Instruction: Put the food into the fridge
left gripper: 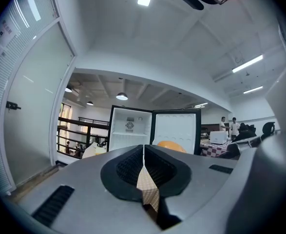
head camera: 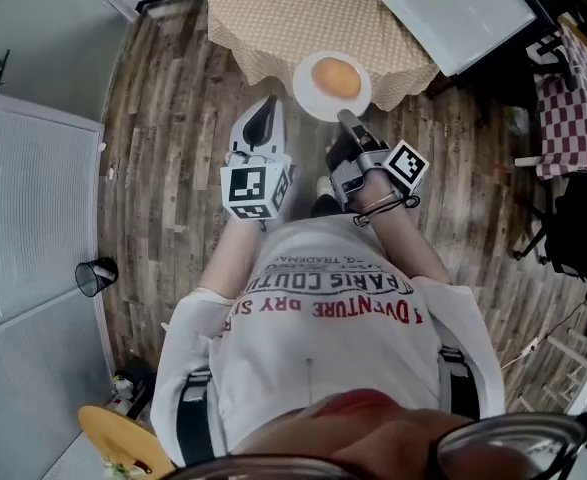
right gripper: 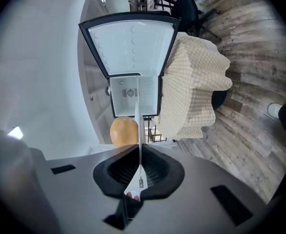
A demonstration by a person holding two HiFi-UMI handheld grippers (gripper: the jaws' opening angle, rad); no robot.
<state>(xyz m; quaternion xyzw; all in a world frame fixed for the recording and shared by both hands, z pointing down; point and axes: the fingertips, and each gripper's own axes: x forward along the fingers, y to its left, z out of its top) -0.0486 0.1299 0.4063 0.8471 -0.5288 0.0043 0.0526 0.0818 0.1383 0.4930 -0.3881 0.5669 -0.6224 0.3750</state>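
An orange round piece of food [head camera: 336, 76] lies on a white plate [head camera: 309, 93] that juts past the edge of the checked-cloth table [head camera: 273, 18]. My right gripper [head camera: 345, 118] is shut on the plate's near rim. In the right gripper view the plate [right gripper: 140, 116] runs edge-on between the jaws at my right gripper [right gripper: 140, 147], with the food [right gripper: 124, 130] to its left. My left gripper [head camera: 265, 108] is shut beside the plate with nothing held. The fridge [left gripper: 133, 128] stands open ahead of my left gripper [left gripper: 143, 147], and the fridge [right gripper: 130, 57] also shows in the right gripper view.
The draped table [right gripper: 194, 91] is just right of the fridge. A black bin [head camera: 94, 276] stands on the wood floor by a white panel [head camera: 23, 218]. A second checked table [head camera: 573, 118] and a dark chair [head camera: 573, 223] are at the right. People [left gripper: 230, 126] stand far off.
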